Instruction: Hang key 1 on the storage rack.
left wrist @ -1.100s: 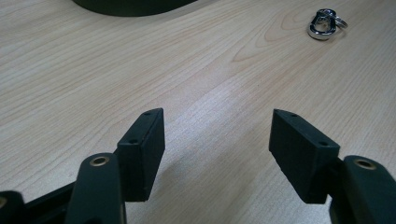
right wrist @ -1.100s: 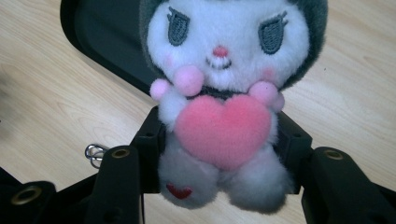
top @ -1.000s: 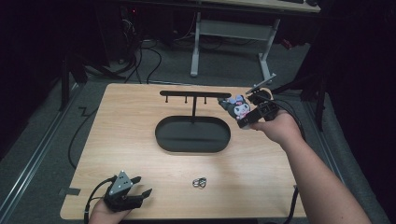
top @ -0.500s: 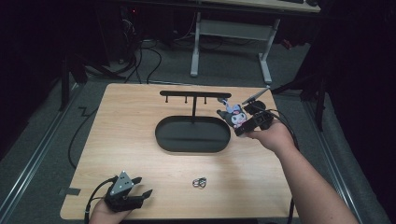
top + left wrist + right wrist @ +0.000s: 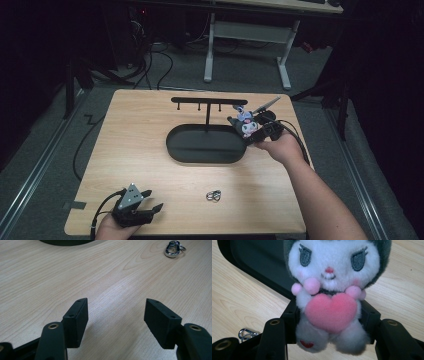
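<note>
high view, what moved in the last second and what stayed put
The right gripper, shut on the plush toy, came down and toward the person, to the right end of the black tray. The left gripper, open, and the key clip stayed put.

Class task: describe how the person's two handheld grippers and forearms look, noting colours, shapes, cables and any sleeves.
Both grippers are black. The left gripper has two blocky rectangular jaw pads with small screw holes, brass-ringed pivots on its arms, a grey triangular plate on top and a black cable trailing behind. The right gripper has the same jaws and brass rings, and a black cable looping beside the wrist. Forearms are bare, without sleeves.
</note>
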`<action>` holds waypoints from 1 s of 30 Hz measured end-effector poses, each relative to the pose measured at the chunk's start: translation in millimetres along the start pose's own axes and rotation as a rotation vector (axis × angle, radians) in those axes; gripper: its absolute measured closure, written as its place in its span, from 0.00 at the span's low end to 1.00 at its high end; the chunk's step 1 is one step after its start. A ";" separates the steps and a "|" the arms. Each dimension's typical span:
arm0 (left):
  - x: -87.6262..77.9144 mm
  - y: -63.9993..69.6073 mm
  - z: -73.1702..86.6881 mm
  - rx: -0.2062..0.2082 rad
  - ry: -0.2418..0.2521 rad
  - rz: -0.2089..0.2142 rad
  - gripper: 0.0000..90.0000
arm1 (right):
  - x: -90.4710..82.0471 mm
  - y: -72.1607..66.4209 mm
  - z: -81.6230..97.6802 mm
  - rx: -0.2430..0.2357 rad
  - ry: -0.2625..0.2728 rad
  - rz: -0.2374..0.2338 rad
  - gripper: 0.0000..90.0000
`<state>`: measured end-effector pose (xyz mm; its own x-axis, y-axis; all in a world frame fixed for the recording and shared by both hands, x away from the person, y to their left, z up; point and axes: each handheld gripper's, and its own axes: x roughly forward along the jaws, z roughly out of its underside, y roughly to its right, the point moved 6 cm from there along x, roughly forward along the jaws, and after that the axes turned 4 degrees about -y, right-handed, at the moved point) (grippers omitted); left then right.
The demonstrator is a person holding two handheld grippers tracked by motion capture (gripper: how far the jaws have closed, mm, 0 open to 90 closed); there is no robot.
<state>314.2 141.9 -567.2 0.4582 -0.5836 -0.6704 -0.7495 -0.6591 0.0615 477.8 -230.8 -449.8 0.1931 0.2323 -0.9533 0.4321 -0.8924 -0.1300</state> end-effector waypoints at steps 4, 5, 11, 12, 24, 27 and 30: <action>1.3 1.3 0.0 0.002 0.000 -0.001 0.41 | 7.7 0.6 -0.5 0.005 -0.003 -0.004 0.52; 1.3 1.4 0.2 0.007 -0.003 -0.001 0.41 | 9.8 0.8 -0.5 0.007 -0.005 -0.006 0.52; 1.8 2.1 0.9 0.013 -0.012 -0.002 0.41 | 19.6 2.1 -0.1 0.027 0.003 -0.009 0.49; 2.1 2.1 0.9 0.011 -0.010 -0.002 0.41 | 20.5 2.6 0.0 0.035 0.003 -0.008 0.48; 2.5 1.1 -1.1 0.012 -0.005 -0.008 0.41 | 13.6 0.5 13.0 0.031 0.057 -0.018 0.43; 2.7 1.6 -2.3 0.009 -0.003 -0.008 0.41 | 11.8 -5.0 25.0 -0.001 0.060 -0.024 0.45; 2.5 2.5 -2.8 0.006 -0.004 -0.004 0.42 | 12.3 -10.3 40.6 -0.024 0.084 -0.017 0.45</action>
<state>314.8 137.4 -566.8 0.4594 -0.5788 -0.6738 -0.7504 -0.6588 0.0542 440.0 -234.5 -471.2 0.2582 0.2799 -0.9247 0.4568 -0.8787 -0.1385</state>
